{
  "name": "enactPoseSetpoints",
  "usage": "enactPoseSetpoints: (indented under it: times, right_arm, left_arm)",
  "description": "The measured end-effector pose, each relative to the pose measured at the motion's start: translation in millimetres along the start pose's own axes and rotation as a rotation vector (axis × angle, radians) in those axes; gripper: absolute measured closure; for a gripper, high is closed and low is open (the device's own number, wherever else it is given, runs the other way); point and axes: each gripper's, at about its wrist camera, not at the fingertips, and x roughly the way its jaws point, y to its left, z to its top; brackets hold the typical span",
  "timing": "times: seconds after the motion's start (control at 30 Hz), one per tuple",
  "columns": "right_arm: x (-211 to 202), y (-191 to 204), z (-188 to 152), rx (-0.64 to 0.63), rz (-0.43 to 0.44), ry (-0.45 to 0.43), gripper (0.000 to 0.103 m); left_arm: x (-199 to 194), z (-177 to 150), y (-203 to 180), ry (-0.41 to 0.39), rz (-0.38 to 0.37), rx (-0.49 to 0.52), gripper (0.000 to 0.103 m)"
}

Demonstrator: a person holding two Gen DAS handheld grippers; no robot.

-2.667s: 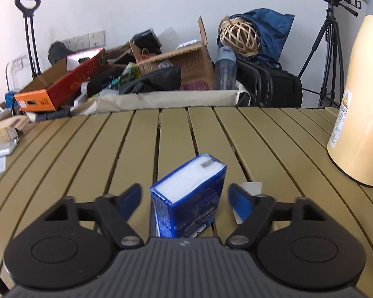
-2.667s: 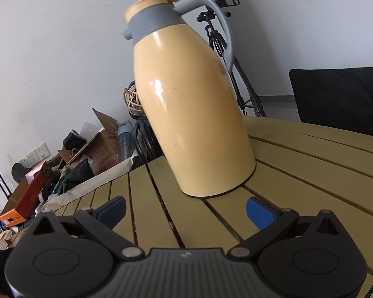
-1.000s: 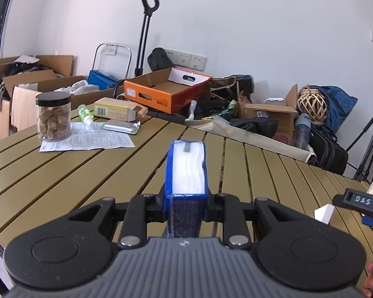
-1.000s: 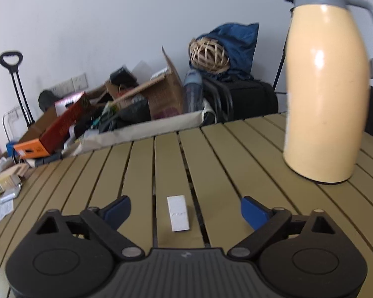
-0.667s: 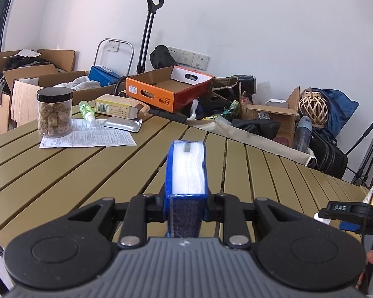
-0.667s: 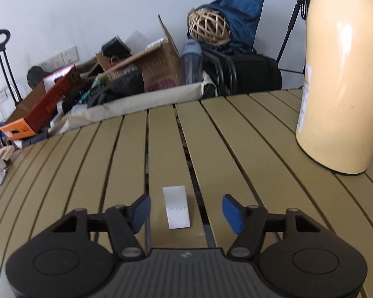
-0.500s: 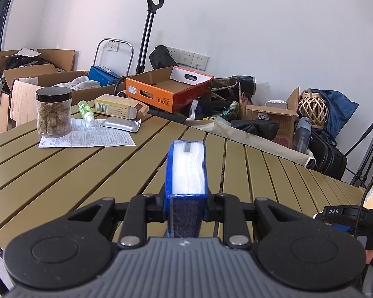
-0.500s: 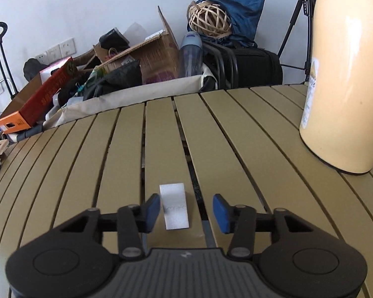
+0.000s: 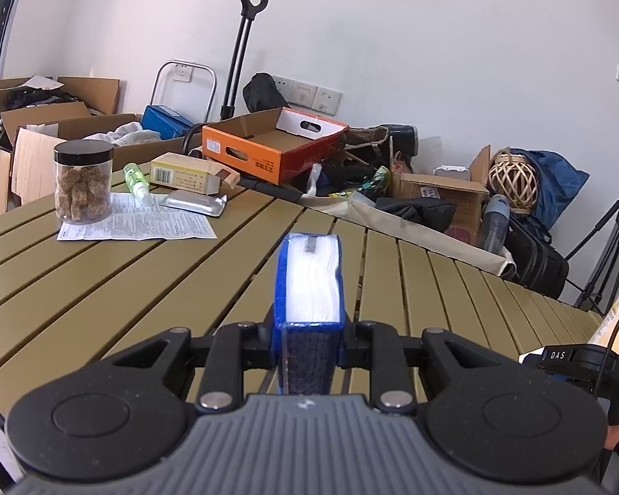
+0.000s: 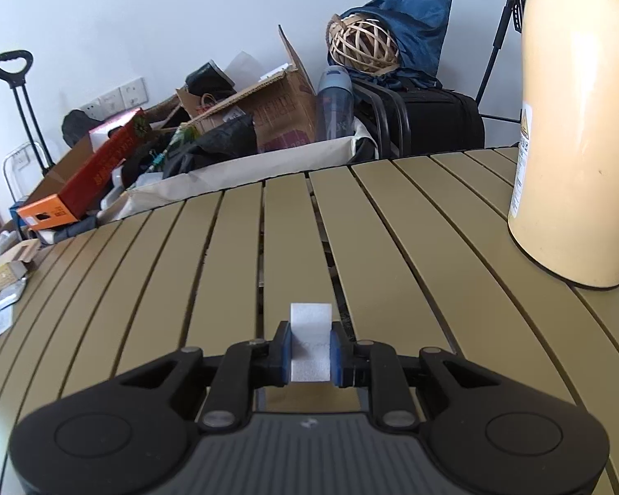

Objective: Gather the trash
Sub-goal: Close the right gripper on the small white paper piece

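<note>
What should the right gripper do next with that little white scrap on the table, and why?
Probably lift it straight up. The right gripper has shut on the white scrap, which seems to lie on the slatted table; the left gripper is shut on the blue tissue pack.

A cluttered storage-like room of a home or office: a slatted table (image 9: pixel 103 280) ahead of the claw, open cardboard boxes (image 9: pixel 53 140) (some overflowing) beyond it, wall sockets (image 9: pixel 309 95), a tripod (image 9: pixel 606 255) far right.
</note>
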Motion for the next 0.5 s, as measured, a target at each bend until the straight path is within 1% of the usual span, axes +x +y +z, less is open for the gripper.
enactPoseSetpoints:
  times: [0.13, 0.27, 0.5]
  right_arm:
    - [-19.2, -1.7, -3.7, -0.013, 0.016, -0.013, 0.085]
    - [-47.9, -5.4, -8.3, -0.028, 0.035, -0.038, 0.085]
    - [-104.9, -16.4, -19.4, -0.047, 0.068, -0.078, 0.085]
  left_arm:
    - [-6.8, -2.7, -2.5, -0.007, -0.01, -0.001, 0.08]
    - [-19.1, -7.1, -3.4, -0.007, -0.018, -0.003, 0.08]
    - [-58.2, -27.9, -7.3, 0.005, -0.053, 0.004, 0.08]
